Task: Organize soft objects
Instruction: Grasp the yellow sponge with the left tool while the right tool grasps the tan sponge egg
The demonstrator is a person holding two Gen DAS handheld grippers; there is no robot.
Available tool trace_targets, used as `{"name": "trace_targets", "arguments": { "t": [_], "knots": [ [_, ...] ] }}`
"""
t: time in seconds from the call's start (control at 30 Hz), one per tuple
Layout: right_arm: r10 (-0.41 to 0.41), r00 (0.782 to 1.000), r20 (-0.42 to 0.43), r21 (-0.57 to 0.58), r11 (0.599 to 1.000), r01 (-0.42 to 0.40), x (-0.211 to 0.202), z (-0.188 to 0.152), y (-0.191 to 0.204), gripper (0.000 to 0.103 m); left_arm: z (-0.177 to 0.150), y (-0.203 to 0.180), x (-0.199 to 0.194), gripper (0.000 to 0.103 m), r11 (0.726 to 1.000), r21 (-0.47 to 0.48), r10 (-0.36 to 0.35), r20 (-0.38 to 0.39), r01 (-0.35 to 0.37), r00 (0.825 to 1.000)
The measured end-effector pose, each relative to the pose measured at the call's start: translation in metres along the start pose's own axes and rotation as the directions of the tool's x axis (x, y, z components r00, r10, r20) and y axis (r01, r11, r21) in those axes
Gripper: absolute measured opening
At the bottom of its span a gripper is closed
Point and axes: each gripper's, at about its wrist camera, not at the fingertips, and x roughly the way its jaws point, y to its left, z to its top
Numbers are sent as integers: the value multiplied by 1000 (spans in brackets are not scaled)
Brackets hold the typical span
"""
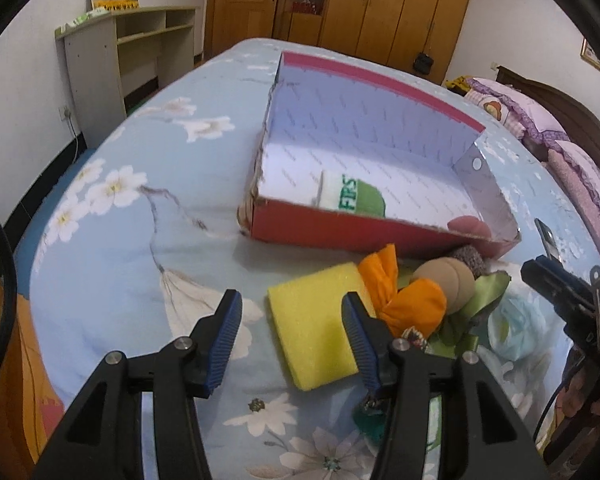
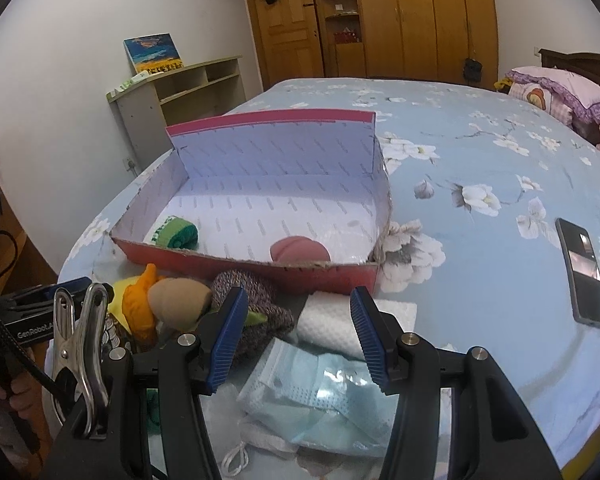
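1. A yellow sponge (image 1: 314,326) lies on the flowered bedspread (image 1: 112,248) at lower centre of the left wrist view, between the fingers of the left gripper (image 1: 292,330); the right finger overlaps its right edge, and whether it touches cannot be told. The jaws stand apart, gripping nothing.
2. Just right of the sponge sits an orange cloth (image 1: 404,300), then a tan puff (image 1: 446,284).
3. In the right wrist view, a pale blue face mask (image 2: 312,396) lies at lower centre under the right gripper (image 2: 300,338), whose jaws stand apart and empty; a white cloth (image 2: 332,320) lies between its fingertips, further back.
4. A speckled knit piece (image 2: 256,300) sits left of the white cloth.
5. Behind the pile, mid-frame, stands a red box (image 2: 260,268) holding a green-and-white sock (image 2: 176,234) and a pink round pad (image 2: 298,250).
6. A phone (image 2: 584,272) lies at right.
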Motion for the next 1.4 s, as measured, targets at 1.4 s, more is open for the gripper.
{"name": "trace_targets", "arguments": {
  "t": [1.4],
  "knots": [
    [54, 998, -30, -58, 997, -55, 2, -10, 27, 55, -11, 11, 1, 31, 981, -112, -156, 11, 157, 988]
  ]
}}
